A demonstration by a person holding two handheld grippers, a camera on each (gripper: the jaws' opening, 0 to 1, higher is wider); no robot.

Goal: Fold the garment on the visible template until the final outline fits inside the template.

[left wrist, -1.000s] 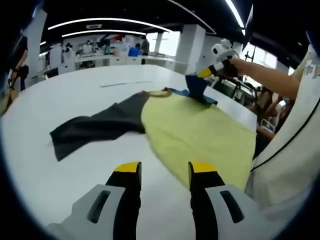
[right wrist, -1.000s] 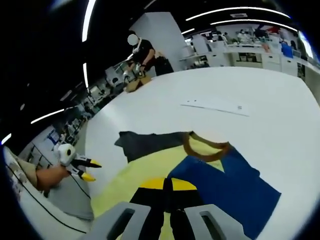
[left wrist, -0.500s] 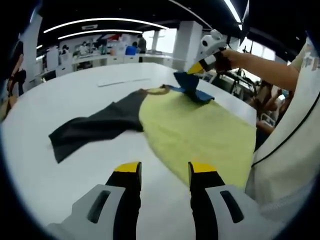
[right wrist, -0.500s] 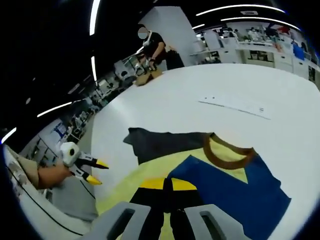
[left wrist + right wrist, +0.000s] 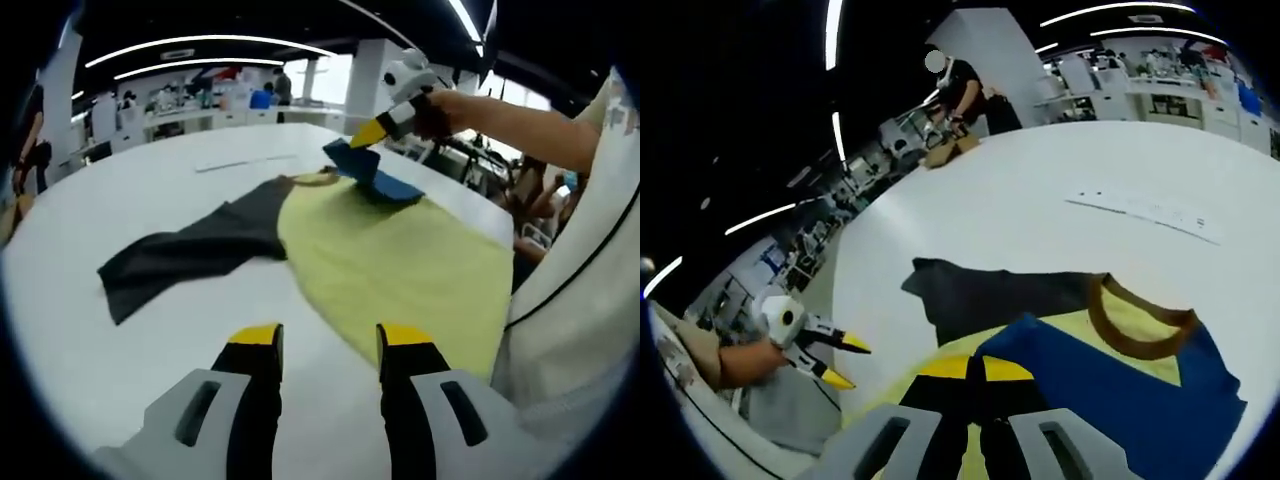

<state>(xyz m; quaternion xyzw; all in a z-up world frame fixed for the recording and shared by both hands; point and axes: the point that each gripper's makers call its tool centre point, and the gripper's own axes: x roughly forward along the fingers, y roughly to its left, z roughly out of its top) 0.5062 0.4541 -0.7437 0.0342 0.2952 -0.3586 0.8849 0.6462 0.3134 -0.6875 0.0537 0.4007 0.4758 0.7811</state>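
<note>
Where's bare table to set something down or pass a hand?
Bare white table beyond and left of the dark sleeve, up to the paper strip. Also bare ahead of the open left gripper. Crowded: yellow body, where the right gripper lifts the blue sleeve.

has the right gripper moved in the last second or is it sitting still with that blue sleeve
Yes. In the left gripper view, the right gripper, shut on the blue sleeve, has risen and swung toward the collar, carrying the sleeve over the yellow body.

Left gripper view: hovering low over the white table (image 5: 120,200), facing the far-off shirt (image 5: 400,260).
Right gripper view: looking down closely along the blue sleeve (image 5: 1120,390).
Shared: both are seeing the shirt and table.
</note>
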